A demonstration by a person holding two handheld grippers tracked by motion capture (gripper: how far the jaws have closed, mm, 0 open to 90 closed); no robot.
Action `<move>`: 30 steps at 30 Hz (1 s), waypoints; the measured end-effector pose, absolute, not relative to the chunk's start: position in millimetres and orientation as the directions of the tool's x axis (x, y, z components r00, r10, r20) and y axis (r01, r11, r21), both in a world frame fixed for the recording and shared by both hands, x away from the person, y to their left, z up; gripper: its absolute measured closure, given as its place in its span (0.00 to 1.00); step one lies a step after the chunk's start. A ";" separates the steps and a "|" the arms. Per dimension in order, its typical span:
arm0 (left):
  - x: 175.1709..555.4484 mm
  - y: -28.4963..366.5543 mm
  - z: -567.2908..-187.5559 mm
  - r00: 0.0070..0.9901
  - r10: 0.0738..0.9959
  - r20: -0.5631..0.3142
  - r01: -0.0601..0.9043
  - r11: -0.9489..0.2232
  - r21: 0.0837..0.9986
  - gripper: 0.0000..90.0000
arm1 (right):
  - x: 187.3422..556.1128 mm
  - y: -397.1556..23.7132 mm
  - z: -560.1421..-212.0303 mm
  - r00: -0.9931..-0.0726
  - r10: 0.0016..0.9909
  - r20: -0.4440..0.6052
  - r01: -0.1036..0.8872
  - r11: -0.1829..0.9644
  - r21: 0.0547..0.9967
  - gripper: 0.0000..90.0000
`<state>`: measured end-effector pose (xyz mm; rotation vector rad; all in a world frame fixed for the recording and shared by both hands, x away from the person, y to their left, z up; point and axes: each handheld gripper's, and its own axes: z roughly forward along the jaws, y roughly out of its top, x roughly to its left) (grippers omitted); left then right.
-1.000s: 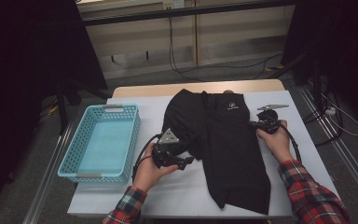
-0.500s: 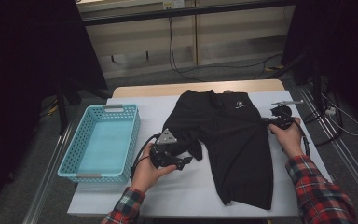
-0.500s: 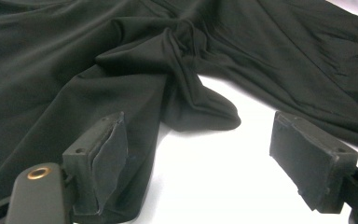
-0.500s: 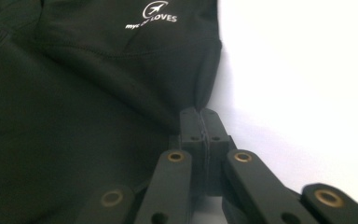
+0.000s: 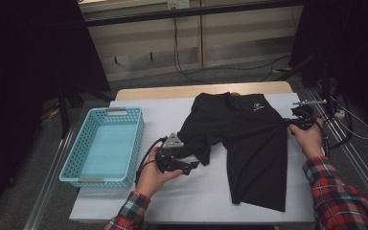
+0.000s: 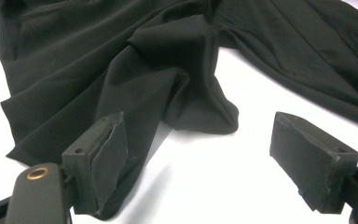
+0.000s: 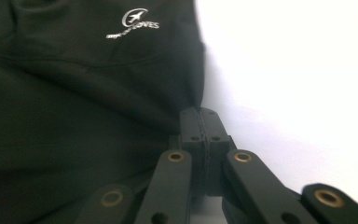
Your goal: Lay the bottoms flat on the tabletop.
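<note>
White table [image 5: 206, 201] in a dim room, blue basket [image 5: 104, 146] at left, left gripper [image 6: 200, 154] released beside black shirt [image 5: 249, 139], right gripper [image 5: 290, 123] at right edge clenched on its hem.

A light blue plastic basket [image 5: 103, 148] sits on the left part of the white table [image 5: 196, 191] — perforated walls, nothing inside. Beyond the table's far edge, black cables [image 5: 206, 76] trail over the grey floor [image 5: 139, 81] — before pale wall panels.
</note>
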<state>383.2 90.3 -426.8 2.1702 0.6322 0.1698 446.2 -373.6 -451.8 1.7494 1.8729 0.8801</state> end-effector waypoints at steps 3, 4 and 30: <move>383.6 91.7 -426.5 0.860 0.501 -0.093 0.380 -0.509 0.772 0.21 | 444.9 -378.5 -455.7 -0.115 0.985 0.131 0.721 -0.008 0.693 0.99; 383.6 92.2 -426.4 0.860 0.502 -0.091 0.380 -0.511 0.771 0.21 | 444.2 -377.3 -456.9 -0.114 0.985 0.129 0.724 -0.007 0.690 0.96; 386.0 92.7 -426.4 0.858 0.508 -0.074 0.365 -0.502 0.784 0.19 | 342.0 -334.3 -443.2 -0.223 0.973 0.057 0.702 0.120 0.702 0.40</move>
